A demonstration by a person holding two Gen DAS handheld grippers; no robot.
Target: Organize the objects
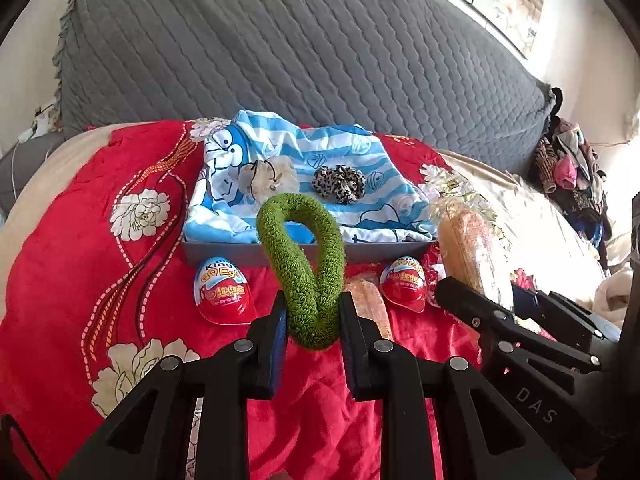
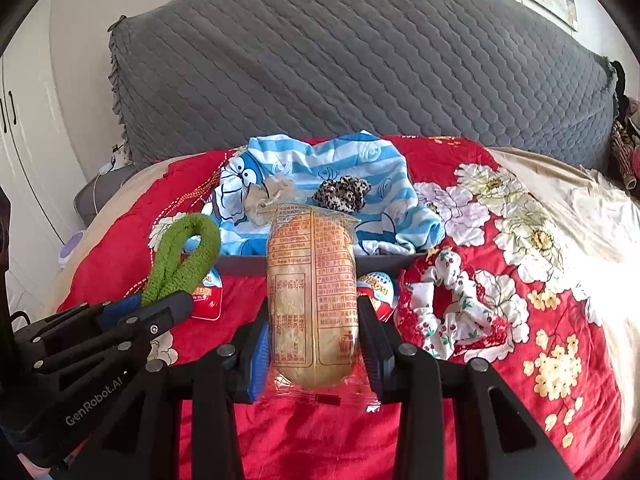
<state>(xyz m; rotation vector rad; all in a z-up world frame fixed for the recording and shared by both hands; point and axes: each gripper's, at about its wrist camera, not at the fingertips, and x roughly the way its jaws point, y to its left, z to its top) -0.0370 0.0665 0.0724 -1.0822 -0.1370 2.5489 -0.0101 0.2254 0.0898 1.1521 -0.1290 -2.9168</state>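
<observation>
My left gripper point(image 1: 312, 322) pinches green scrunchie point(image 1: 304, 260) between its fingers, right gripper point(image 2: 312, 344) clamps wrapped bread point(image 2: 312, 292); slick wrapper may slip out ahead of the fingers, short of the tray point(image 2: 384, 261).

Green scrunchie point(image 1: 304, 276), wrapped bread point(image 2: 314, 292), both aloft.

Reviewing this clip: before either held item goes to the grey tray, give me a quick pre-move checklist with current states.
1. Left gripper shut on green scrunchie: ok.
2. Right gripper shut on packaged bread: ok.
3. Free space in grey tray beside leopard scrunchie and beige scrunchie: ok.
4. Grippers apart from each other: ok.
5. Toy eggs clear of tray path: cannot tell.
6. Cherry-print scrunchie not yet sorted: not ok.
</observation>
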